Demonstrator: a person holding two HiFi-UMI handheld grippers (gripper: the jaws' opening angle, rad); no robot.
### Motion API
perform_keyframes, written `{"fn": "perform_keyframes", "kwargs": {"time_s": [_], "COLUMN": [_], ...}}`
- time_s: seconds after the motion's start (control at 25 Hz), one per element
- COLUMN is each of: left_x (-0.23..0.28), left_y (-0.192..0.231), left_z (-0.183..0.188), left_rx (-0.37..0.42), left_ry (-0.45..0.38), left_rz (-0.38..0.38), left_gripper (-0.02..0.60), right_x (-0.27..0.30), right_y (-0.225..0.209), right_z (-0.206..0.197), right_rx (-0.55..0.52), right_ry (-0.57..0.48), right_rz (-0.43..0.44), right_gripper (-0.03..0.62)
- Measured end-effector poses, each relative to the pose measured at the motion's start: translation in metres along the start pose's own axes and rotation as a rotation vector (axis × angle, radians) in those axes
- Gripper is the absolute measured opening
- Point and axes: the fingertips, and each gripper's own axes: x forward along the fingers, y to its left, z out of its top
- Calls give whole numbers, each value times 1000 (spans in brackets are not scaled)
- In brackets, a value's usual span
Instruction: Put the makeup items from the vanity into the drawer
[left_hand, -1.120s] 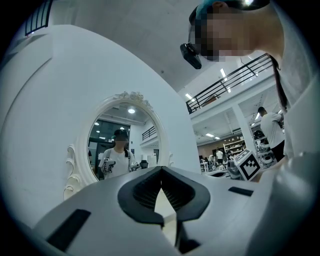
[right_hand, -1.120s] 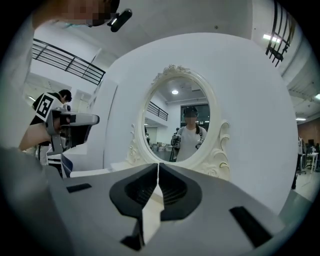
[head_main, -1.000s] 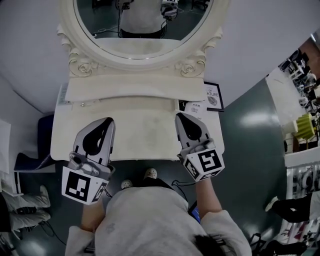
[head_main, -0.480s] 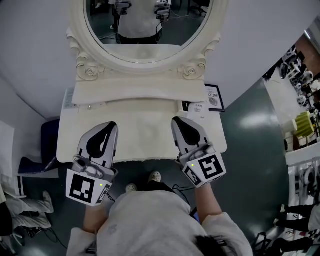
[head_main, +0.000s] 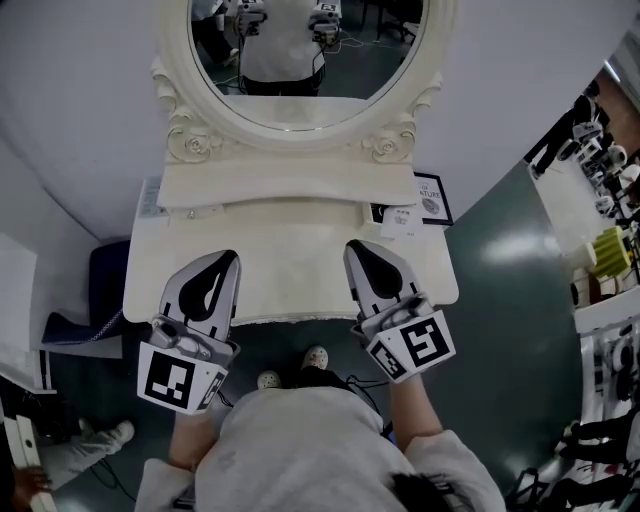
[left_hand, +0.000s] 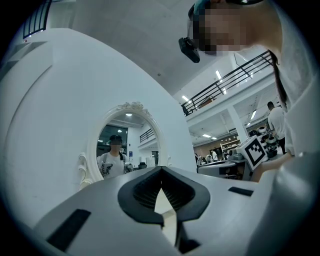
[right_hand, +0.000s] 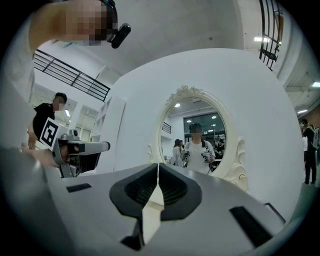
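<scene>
Cream-white carved vanity (head_main: 300, 250) against a curved pale wall (head_main: 80, 90); its surface fills the middle of the head view. Oval mirror in an ornate cream frame (head_main: 300, 60) stands at the rear, above a low raised shelf (head_main: 290, 185). Dark green-grey floor (head_main: 500, 250) to the right.

Person in a grey top (head_main: 300, 440) at the front edge, pale shoes (head_main: 315, 356) just below it.

Left tongs (head_main: 222, 258), grey shell with black pads, over the front left of the surface, pointing at the mirror. In the left gripper view the left tongs (left_hand: 161, 170) are clenched tip to tip, nothing between. Right tongs (head_main: 358, 248), same build, over the front right, well apart from the left. In the right gripper view the right tongs (right_hand: 158, 166) are also clenched and empty.

Black-framed sign (head_main: 432, 197) at the rear right corner, white printed card (head_main: 403, 222) just beside it. Flat printed sheet (head_main: 150, 197) at the rear left. Small bits (head_main: 190, 212) near it: too small to tell whether they are makeup items. Drawer front hidden under the surface's edge.

Only the head view shows the whole surface. Only the gripper views show the mirror upright, with the person's reflection (right_hand: 199, 147) in it. The left gripper view catches the right tongs' marker cube (left_hand: 253, 150); the right gripper view catches the left tongs' marker cube (right_hand: 49, 132)
</scene>
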Motion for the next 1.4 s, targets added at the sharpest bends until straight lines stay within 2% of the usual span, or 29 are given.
{"fn": "perform_keyframes", "kwargs": {"time_s": [0.6,1.4], "left_x": [-33,-55], "left_y": [4,19], "left_z": [1,7], "left_rx": [-7,-13], "left_ry": [-3,-18], "left_rz": [-17,-22], "left_gripper": [14,15], "right_x": [-11,-9], "right_y": [40,68], "right_z": [11,24], "right_rx": [26,29], "right_ry": [-37,-67], "right_rz": [-12,-15], "right_gripper": [20,20]}}
